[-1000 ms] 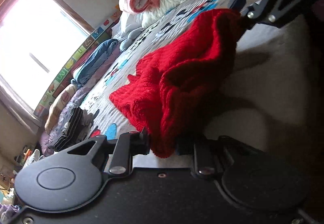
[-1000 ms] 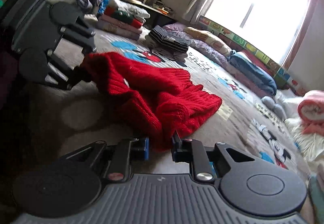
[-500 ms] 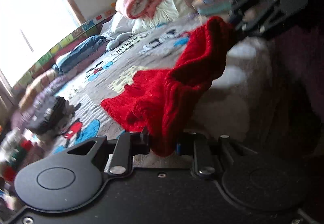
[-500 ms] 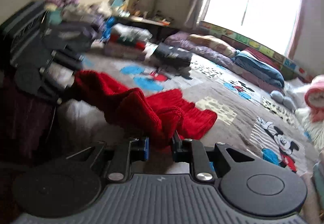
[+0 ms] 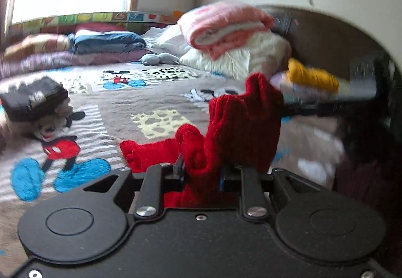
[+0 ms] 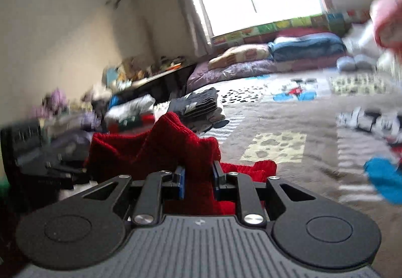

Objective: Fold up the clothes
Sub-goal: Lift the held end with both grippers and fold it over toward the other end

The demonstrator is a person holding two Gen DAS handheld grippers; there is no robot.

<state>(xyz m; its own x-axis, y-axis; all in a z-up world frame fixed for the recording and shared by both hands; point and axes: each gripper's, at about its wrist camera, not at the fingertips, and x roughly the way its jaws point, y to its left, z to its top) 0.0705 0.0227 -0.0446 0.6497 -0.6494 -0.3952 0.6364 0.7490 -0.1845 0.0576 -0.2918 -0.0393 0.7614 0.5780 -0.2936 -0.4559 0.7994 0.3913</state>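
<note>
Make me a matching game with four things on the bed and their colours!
Things:
1. knitted sweater held in both grippers
2. rolled blanket on top of the white bedding
3. folded quilt under the window
4. bundle by the headboard

Colours:
A. yellow
B. blue
C. red
D. pink and white

Pairs: 1-C, 2-D, 3-B, 4-A
</note>
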